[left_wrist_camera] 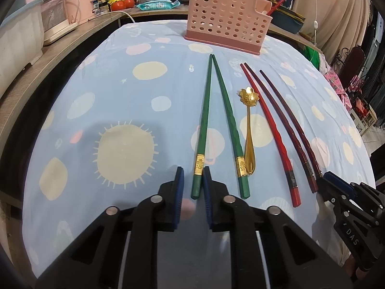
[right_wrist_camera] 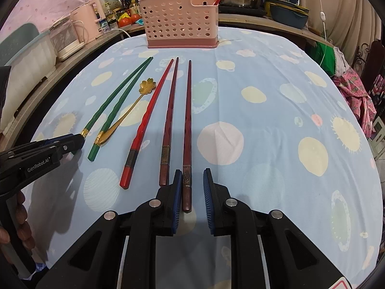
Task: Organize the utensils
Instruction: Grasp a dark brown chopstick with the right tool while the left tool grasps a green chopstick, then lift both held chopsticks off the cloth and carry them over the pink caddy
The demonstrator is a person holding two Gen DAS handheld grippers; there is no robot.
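Observation:
Two green chopsticks (left_wrist_camera: 208,110) (right_wrist_camera: 113,101), a gold flower spoon (left_wrist_camera: 249,120) (right_wrist_camera: 134,103), a red chopstick (left_wrist_camera: 269,130) (right_wrist_camera: 149,120) and two dark red chopsticks (left_wrist_camera: 286,125) (right_wrist_camera: 187,125) lie side by side on the blue tablecloth. A pink perforated utensil holder (left_wrist_camera: 226,16) (right_wrist_camera: 180,19) stands at the far side with one red chopstick in it. My left gripper (left_wrist_camera: 193,175) (right_wrist_camera: 80,139) is open, its jaws around the thick end of the left green chopstick. My right gripper (right_wrist_camera: 191,178) (left_wrist_camera: 322,180) is open around the thick end of the rightmost dark red chopstick.
A wooden counter (left_wrist_camera: 55,55) runs along the left with pink appliances, bottles and tomatoes. Pots and a blue bowl (right_wrist_camera: 286,12) stand behind the holder. The table (right_wrist_camera: 288,125) has bare cloth to the right; clothes and chairs lie beyond its right edge.

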